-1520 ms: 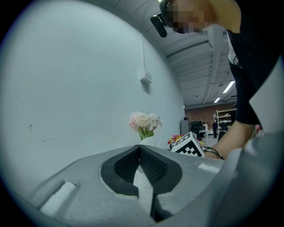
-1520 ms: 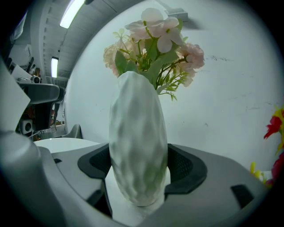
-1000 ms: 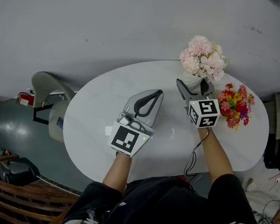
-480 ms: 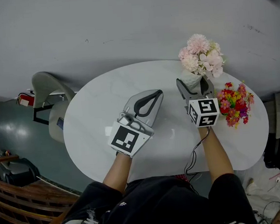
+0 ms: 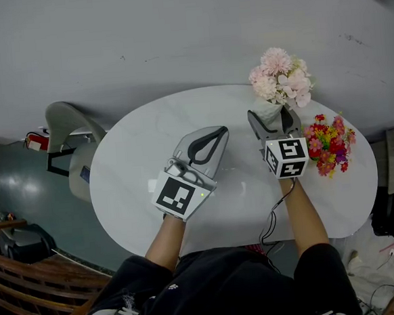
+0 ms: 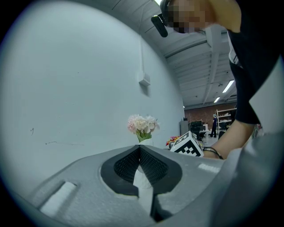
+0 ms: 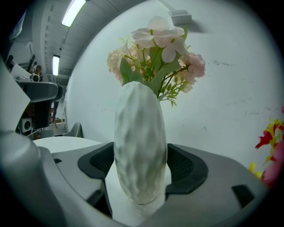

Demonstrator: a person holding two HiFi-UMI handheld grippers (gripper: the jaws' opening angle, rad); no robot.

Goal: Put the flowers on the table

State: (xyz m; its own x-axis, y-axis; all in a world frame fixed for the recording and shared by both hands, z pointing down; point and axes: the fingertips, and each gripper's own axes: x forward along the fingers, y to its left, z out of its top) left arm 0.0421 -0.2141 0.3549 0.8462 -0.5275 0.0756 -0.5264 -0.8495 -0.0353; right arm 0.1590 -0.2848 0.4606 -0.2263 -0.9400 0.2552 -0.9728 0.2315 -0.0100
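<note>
Here the white vase (image 7: 140, 133) is the thing to steer by. It stands upright between the jaws of the right gripper (image 5: 272, 117), whose dark pads press on its two sides, so that gripper is clamped on it. The pink flowers (image 5: 280, 77) rise out of the vase's mouth, above the jaws. Its base looks to be at the white table (image 5: 135, 145), toward the far edge, though I cannot tell whether it rests there fully or hangs just above.

Just to the right of the vase lies a small red and yellow bunch (image 5: 328, 144), near it but apart from it. Well to the left of the vase, the left gripper (image 5: 219, 132) rests low over the tabletop, its jaws closed together with nothing between them.

By my judgement this is the set-down itself, nearly finished. What comes next calls for the base to sit flat before any release. The jaws should then part evenly on both sides and draw straight back toward the person, since the tall vase could tip if one pad drags. The withdrawal should also stay clear of the bunch to the vase's right.
</note>
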